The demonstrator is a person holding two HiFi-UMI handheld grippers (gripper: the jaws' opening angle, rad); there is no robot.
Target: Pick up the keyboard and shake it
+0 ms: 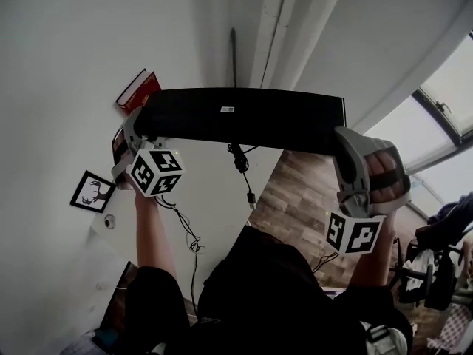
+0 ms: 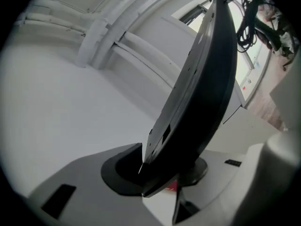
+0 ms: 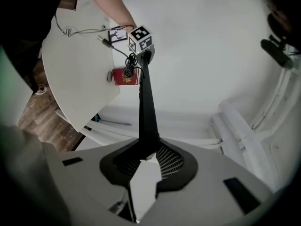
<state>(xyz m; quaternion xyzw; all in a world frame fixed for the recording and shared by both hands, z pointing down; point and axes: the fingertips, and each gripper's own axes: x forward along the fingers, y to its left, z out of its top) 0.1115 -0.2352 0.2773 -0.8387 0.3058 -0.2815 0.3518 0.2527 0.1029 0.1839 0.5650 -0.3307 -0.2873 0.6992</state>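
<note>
Black keyboard (image 1: 244, 117) endwise between both grippers (image 1: 138, 132) (image 1: 346, 165)

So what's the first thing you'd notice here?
The long black keyboard, held up above the white table, with the left hand-held gripper and the right hand-held gripper clamped on its ends. Its cable dangles from the middle, and a red book lies on the table near the left end.

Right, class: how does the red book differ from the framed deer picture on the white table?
The book is red, with page edges showing; the picture is a dark deer on white in a black frame. The book lies farther from the person than the picture. Both rest on the table.
</note>
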